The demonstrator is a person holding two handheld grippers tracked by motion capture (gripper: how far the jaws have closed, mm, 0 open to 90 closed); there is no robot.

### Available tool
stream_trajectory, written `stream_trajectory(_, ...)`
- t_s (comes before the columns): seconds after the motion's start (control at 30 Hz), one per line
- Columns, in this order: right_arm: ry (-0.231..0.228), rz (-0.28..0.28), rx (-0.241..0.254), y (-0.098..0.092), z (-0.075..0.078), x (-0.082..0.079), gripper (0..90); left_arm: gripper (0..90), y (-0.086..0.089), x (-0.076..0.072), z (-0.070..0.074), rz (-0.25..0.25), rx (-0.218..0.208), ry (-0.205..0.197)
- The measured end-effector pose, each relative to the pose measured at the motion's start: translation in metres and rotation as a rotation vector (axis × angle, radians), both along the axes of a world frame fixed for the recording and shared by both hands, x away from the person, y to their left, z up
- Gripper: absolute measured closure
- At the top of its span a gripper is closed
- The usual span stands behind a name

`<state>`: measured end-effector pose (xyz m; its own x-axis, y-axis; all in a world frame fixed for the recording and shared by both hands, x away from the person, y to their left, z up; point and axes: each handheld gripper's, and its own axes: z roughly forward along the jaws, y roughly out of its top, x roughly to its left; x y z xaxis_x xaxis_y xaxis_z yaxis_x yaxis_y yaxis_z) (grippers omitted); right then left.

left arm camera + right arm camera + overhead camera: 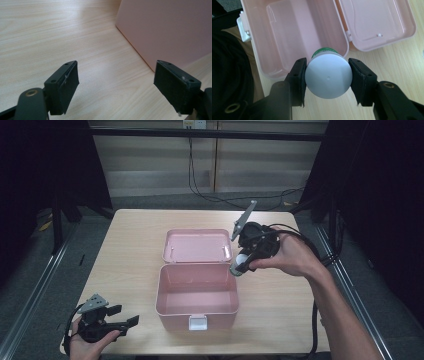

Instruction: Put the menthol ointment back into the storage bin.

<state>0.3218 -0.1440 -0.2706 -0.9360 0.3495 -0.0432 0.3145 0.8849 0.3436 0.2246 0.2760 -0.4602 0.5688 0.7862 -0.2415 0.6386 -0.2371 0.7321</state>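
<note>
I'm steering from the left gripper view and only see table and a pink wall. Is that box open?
Observer: Yes, the pink box is open, its lid laid back flat on the table.
Operator: Anything inside?
Observer: Nothing shows in it in the high view.
Operator: What is the right tool doing?
Observer: The right tool is shut on a white-capped bottle over the box's right rim.
</note>
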Motion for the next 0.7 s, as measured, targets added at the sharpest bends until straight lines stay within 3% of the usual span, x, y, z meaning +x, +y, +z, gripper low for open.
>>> stream_trajectory(0.7, 0.009, 0.148, -0.005, 0.069, -0.011, 0.006, 51.7, 19.7, 0.000, 0.000, 0.000, 0.004, -0.010, -0.004)
